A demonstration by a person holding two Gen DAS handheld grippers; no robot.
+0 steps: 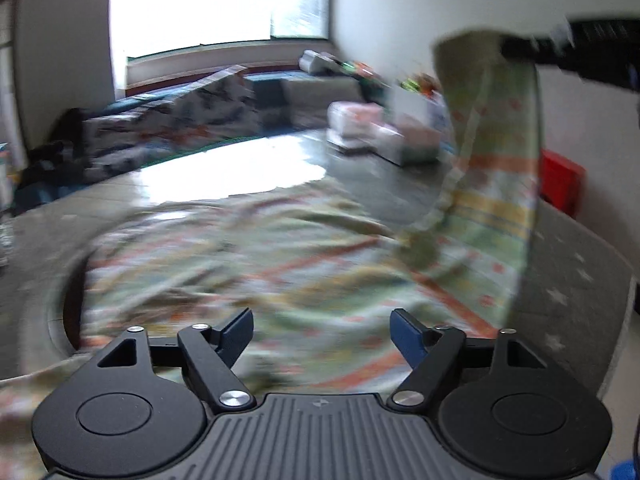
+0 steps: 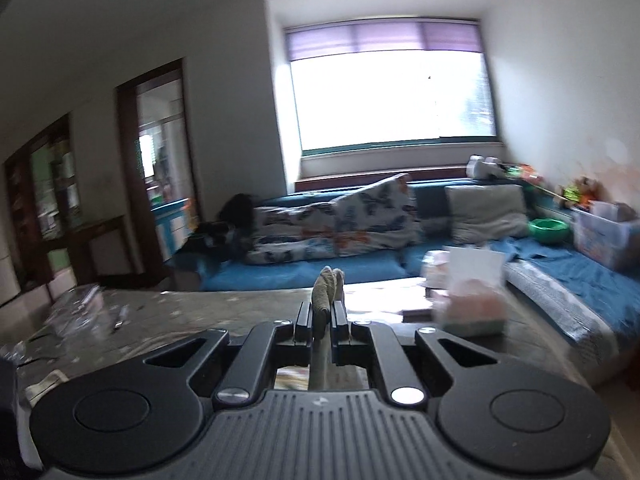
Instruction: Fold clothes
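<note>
A patterned green, orange and yellow garment [image 1: 280, 264] lies spread and wrinkled on the grey table [image 1: 568, 280]. My left gripper [image 1: 322, 326] is open just above the garment's near part, with nothing between its fingers. My right gripper [image 2: 321, 314] is shut on a bunched edge of the garment [image 2: 326, 288]. In the left wrist view that gripper [image 1: 516, 46] holds one corner high at the upper right, and the cloth hangs down from it to the table.
A tissue pack and boxes [image 1: 376, 132] sit at the table's far side. A blue sofa [image 2: 304, 272] with a patterned quilt [image 2: 332, 220] stands under the bright window. A red box [image 1: 560, 180] is at the right wall.
</note>
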